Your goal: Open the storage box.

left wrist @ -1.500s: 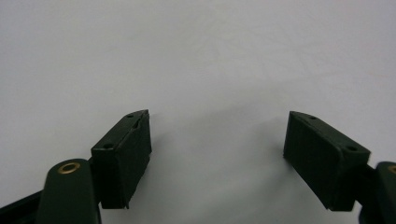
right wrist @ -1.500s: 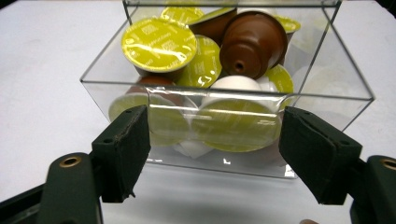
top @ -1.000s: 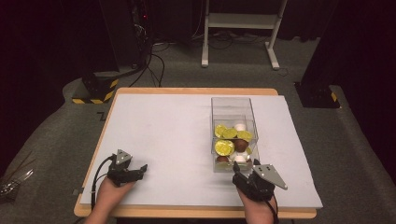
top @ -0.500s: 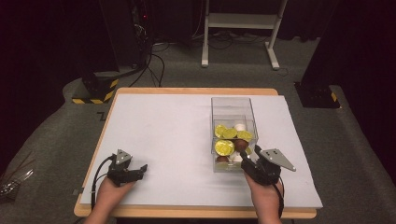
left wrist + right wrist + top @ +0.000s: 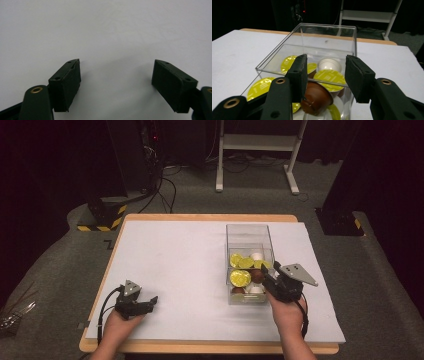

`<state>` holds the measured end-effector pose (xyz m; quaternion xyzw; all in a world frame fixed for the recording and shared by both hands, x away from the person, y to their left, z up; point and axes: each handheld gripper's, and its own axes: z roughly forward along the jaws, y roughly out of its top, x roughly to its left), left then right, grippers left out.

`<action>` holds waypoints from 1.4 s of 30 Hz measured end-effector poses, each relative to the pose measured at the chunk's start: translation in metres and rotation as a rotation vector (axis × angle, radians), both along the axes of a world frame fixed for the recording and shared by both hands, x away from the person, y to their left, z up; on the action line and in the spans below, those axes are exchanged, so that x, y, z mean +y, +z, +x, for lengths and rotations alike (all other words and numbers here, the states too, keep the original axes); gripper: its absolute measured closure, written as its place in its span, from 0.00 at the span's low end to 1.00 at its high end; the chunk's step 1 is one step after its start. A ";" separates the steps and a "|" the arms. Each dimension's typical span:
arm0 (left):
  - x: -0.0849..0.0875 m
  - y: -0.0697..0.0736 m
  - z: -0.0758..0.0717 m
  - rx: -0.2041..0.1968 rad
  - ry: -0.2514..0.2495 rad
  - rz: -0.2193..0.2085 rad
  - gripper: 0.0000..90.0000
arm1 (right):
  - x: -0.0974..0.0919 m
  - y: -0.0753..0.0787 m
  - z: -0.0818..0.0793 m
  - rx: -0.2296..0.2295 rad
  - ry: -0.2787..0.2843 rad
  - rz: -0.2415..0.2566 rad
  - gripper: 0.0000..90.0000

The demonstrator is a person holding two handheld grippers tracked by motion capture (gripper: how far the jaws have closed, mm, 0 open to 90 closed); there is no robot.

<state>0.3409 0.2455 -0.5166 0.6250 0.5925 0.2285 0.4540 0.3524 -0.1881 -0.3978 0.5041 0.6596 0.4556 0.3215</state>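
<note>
Right gripper (image 5: 268,276): was at approx. 4 o'clock of the table, held by the person's right hand (image 5: 287,312). It was at the near right corner of the clear box. In the right gripper view its jaws were part open and had just been closing. They were at the box's near rim, above the capsules. I could not tell if the pads touched anything; no capsule looked pinched betw. them.

Left gripper (image 5: 147,303): was at approx. 8 o'clock of the table, held by the left hand (image 5: 116,327), well apart from the box. In the left gripper view the jaws stood wide apart over the bare white cover, w/ nothing betw. them.

Clear box (image 5: 249,234): transparent, rectangular, open on top. It stood upright at approx. 3 o'clock of the table, on the white cover, w/ long side running from 6 to 12 o'clock.

Capsules (image 5: 240,278): coffee capsules lay in a pile in the near half of the box. Some had yellow foil lids up, and there was a brown one (image 5: 315,96) on its side and a white one (image 5: 329,64) behind it, toward 12 o'clock. The brown one was the nearest to the right jaws, just below them.

Table (image 5: 210,217): wood edge, covered by a white sheet (image 5: 175,255).

Background: a white metal frame (image 5: 260,142) stood on the floor at 12 o'clock, beyond the table.
</note>
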 end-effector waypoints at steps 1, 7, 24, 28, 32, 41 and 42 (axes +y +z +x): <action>0.001 0.000 0.000 0.001 -0.008 0.010 0.26 | -0.005 -0.001 0.001 0.005 -0.010 0.008 0.60; 0.001 0.000 0.000 0.001 -0.007 0.012 0.26 | -0.018 -0.019 -0.003 0.044 -0.044 0.001 0.63; 0.001 0.000 0.000 0.001 -0.006 0.012 0.26 | -0.019 -0.047 -0.012 0.132 -0.075 -0.023 0.82; 0.001 0.000 0.000 0.001 -0.006 0.012 0.26 | -0.020 -0.049 -0.011 0.151 -0.079 -0.018 0.85; 0.001 0.000 0.000 0.000 -0.006 0.011 0.26 | -0.019 -0.050 -0.010 0.167 -0.078 -0.009 0.87; 0.000 0.000 0.000 -0.001 0.001 0.001 0.26 | -0.017 -0.049 -0.010 0.178 -0.093 -0.018 0.93; 0.000 0.000 0.000 -0.001 0.001 0.001 0.26 | -0.017 -0.049 -0.010 0.178 -0.093 -0.018 0.93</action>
